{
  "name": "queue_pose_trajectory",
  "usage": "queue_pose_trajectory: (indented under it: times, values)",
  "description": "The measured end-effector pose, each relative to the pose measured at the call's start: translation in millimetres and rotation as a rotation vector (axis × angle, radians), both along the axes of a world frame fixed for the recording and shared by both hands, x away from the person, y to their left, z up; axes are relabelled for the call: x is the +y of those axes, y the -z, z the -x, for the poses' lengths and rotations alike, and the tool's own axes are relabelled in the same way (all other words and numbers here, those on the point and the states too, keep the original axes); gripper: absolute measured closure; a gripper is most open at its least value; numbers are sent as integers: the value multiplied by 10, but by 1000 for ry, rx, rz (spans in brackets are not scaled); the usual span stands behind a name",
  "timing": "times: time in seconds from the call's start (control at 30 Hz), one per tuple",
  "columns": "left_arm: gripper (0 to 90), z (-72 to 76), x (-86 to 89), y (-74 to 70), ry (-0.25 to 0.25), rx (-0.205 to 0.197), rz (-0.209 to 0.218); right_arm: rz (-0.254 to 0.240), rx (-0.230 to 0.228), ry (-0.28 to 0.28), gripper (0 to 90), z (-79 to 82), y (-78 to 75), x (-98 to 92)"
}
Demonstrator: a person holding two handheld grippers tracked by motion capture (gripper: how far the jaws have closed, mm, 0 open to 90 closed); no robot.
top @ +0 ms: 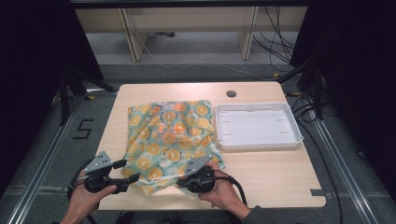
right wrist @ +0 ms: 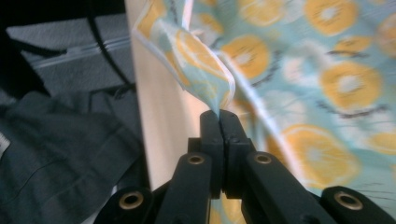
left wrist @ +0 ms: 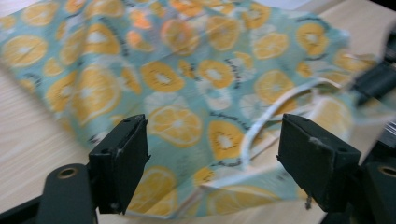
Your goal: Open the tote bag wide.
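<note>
While right gripper (right wrist: pixel 219 114) pinches cloth (right wrist: pixel 299 70) hem, table (top: pixel 261 172) lies bare.

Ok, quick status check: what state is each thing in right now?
Cloth: spread on the table, rumpled, near edge lifted.
Tray: empty, upright, right of the cloth.
Left gripper: open, jaws either side of the cloth's edge.
Right gripper: shut on the cloth's edge.

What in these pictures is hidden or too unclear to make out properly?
- The table surface under the orange-slice cloth, high view: covered by the cloth.
- The cloth's near edge, high view: partly behind the left tool and right tool.
- The small dark print beside the slices on the cloth, left gripper view: blurred.
- The white tray floor marks, high view: too small to identify.
</note>
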State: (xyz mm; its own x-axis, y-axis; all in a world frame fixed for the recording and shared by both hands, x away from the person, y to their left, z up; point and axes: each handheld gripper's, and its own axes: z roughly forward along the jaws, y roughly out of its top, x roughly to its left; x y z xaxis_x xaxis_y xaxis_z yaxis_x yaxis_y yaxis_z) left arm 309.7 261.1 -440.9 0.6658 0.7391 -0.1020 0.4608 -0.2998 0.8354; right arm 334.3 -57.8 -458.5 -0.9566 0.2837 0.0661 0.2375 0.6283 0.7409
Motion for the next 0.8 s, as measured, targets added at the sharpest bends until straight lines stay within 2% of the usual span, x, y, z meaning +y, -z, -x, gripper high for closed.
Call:
queue_pose_trajectory:
  times: [0.03,0.07,0.1,0.13,0.17,0.2,0.23,0.3,0.33,0.37,0.4,0.43,0.47,0.5,0.53,0.57,0.6,0.63,0.67,0.7,0.73,0.77,0.8]
  values:
    - [230,9,-18,-3,27,-2,12,0,0,0,900,0,0,0]
    - [216,16,-39,-7,50,-4,25,-22,-4,11,900,-55,-28,-34]
    - [208,33,-74,-5,73,-4,32,-25,9,29,900,-73,-42,-58]
    - [195,28,-91,8,102,-13,18,-34,10,35,900,-91,-46,-67]
    - [172,28,-91,8,102,-13,18,-34,10,35,900,-91,-46,-67]
    - [162,40,-121,38,125,-4,-1,-52,17,34,900,-160,-71,-97]
    - [162,51,-146,56,133,7,-11,-52,17,34,900,-160,-71,-97]
    - [162,51,-213,93,176,-8,-64,-65,20,62,900,-200,-110,-122]
    - [161,63,-254,125,172,-13,-71,-71,11,65,900,-224,-132,-132]
    - [162,41,-304,154,188,-26,-152,-81,13,67,900,-265,-177,-142]
    - [171,25,-339,175,172,-6,-206,-91,18,67,900,-280,-187,-136]
    - [222,25,-339,175,172,-6,-206,-91,18,67,900,-280,-187,-136]
    - [363,-53,-375,207,181,-40,-293,-99,8,67,900,-326,-220,-114]
    - [489,-53,-375,207,181,-40,-293,-99,8,67,900,-326,-220,-114]
    - [489,-101,-371,185,210,-41,-301,-94,6,62,900,-341,-237,-109]
    - [609,-108,-372,170,198,-47,-290,-96,-9,64,900,-376,-264,-92]
    - [761,-144,-345,61,190,-97,-251,-101,-22,75,900,-444,-312,-94]
    - [814,-144,-345,61,190,-97,-251,-101,-22,75,900,-444,-312,-94]
    - [814,-171,-329,-35,200,-108,-228,-99,-30,80,900,-481,-339,-102]
    - [845,-211,-309,-128,206,-120,-243,-116,-41,91,900,-549,-371,-101]
    - [860,-264,-306,-206,199,-125,-239,-112,-36,102,900,-615,-412,-117]
    - [863,-342,-311,-266,198,-118,-228,-119,-47,111,900,-684,-443,-118]
    - [868,-438,-329,-296,193,-106,-208,-133,-78,147,900,-846,-490,-119]
